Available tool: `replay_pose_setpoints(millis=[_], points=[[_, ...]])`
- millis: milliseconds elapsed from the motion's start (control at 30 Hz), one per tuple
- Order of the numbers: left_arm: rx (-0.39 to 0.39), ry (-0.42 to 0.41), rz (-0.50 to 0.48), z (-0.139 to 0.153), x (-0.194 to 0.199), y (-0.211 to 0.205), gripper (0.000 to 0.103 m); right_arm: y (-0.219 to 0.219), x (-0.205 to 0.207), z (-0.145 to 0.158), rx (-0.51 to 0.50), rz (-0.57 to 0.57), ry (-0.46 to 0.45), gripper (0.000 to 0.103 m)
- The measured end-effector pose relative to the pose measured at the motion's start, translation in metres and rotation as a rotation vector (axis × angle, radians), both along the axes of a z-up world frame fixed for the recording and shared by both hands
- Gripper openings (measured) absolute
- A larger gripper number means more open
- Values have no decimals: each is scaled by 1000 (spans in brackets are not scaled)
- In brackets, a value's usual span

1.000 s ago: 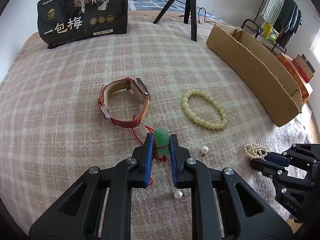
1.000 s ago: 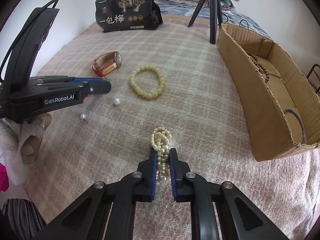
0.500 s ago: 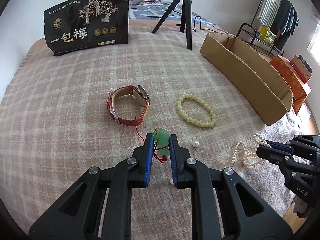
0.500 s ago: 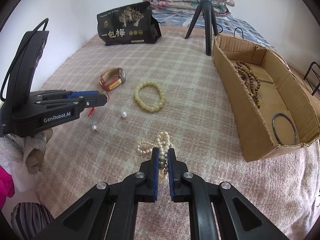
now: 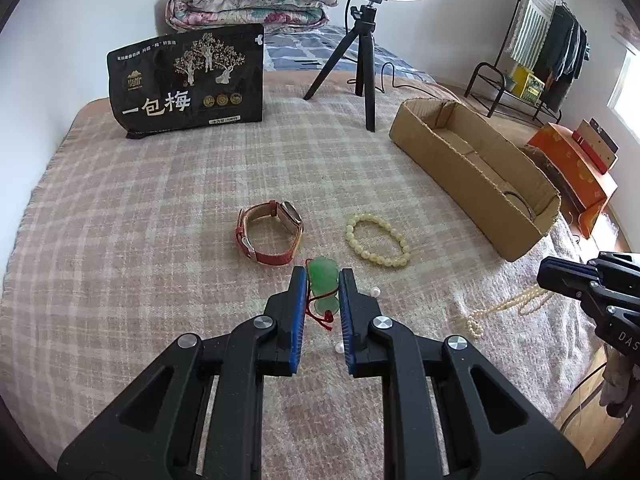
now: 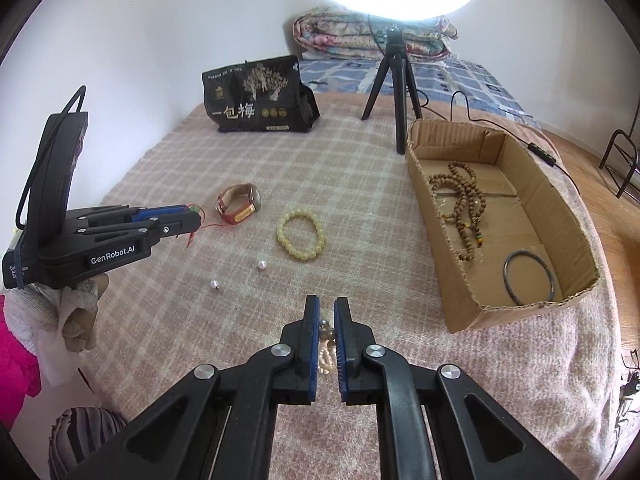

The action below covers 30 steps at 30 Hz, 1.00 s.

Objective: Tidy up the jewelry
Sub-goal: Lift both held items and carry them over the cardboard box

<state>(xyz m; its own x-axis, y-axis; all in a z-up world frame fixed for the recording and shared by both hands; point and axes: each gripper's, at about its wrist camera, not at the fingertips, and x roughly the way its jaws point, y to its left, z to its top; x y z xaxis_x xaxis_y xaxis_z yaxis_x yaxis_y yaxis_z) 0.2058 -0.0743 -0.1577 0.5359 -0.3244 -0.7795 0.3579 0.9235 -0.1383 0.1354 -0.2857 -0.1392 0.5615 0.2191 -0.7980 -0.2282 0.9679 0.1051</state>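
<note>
My left gripper [image 5: 323, 276] is shut on a green jade pendant [image 5: 325, 280] with a red cord, lifted off the plaid blanket. My right gripper [image 6: 326, 308] is shut on a pearl necklace [image 6: 326, 350], whose strand trails down to the blanket [image 5: 508, 304]. On the blanket lie a red-strapped watch [image 5: 272, 232], a yellow bead bracelet [image 5: 378, 242] and two loose pearls [image 6: 262, 265] [image 6: 215, 284]. The cardboard box [image 6: 440, 276] at the right holds brown prayer beads [image 6: 466, 208] and a dark bangle [image 6: 528, 276].
A black snack bag [image 5: 188, 84] stands at the far edge of the bed. A tripod [image 5: 360, 60] with a ring light stands beside the box. An orange box [image 5: 576, 172] and a clothes rack [image 5: 532, 40] are on the floor to the right.
Both grippers have risen with their catches. The pendant has come up off the blanket, and the pearl necklace has been drawn out from a heap into a hanging strand.
</note>
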Motion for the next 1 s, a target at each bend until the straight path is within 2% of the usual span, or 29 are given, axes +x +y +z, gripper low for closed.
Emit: replay_pose_setpoints(millis=[233,500,1000], points=[[3,-13,-3,8,-6,0,14,-9,-6,12,5,-12,-22,5],[-13,-35,-31,25,-10,-7,14,-26,-10,45,26,-22,-73,5],[-42,-91,-123,61,-1,-55,14,-63,-2,104,10,-51,-173,5]])
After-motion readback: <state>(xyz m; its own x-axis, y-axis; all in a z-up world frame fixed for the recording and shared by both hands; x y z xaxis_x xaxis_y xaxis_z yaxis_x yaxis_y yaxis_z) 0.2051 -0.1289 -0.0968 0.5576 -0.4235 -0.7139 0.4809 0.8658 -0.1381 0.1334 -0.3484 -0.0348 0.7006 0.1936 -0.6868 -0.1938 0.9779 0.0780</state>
